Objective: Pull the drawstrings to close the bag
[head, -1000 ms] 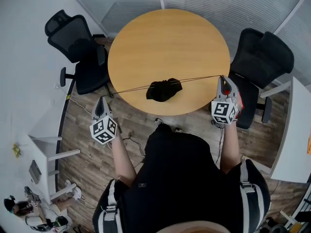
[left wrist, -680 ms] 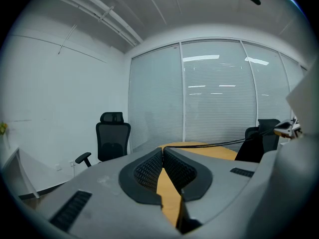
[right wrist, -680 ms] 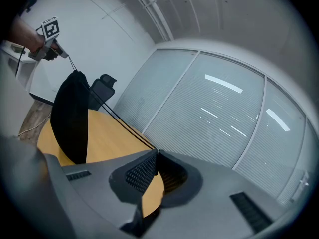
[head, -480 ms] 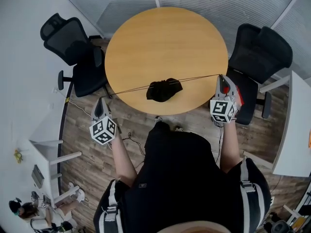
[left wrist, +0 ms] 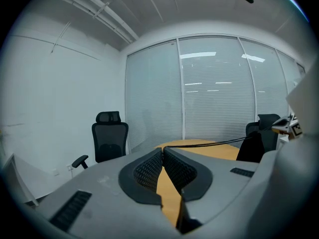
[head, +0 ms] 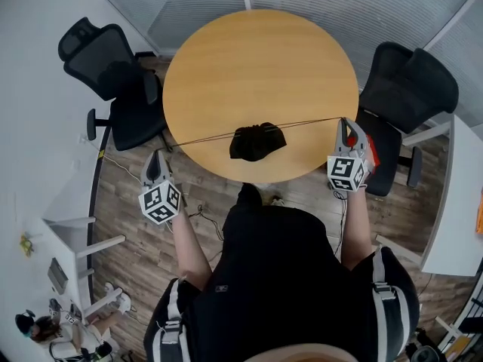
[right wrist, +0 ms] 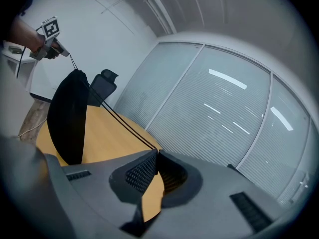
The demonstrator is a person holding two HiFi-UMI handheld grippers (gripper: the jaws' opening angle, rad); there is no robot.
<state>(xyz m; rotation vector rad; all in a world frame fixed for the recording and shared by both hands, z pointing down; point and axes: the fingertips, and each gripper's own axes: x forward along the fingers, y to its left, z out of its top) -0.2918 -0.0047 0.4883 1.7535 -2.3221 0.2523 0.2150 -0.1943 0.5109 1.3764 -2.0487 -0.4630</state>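
Your left gripper (head: pixel 156 154) has its jaws pinched together on the left drawstring (head: pixel 198 139), and your right gripper (head: pixel 346 121) is closed the same way on the right drawstring (head: pixel 313 121); both cords run taut and nearly straight to the black bag (head: pixel 256 142), which sits bunched between them over the near edge of the round table (head: pixel 260 59); the mouth looks gathered already, so I judge there is little pull left to give. Each cord is caught right at the jaw tips, so a harder tug could let the thin cord slide out; if one side lets go, the other will likely yank the bag sideways, perhaps off the table edge close by; pulling unevenly could do the same; your right gripper is also near the office chair (head: pixel 407 89), so spreading wider risks bumping it.
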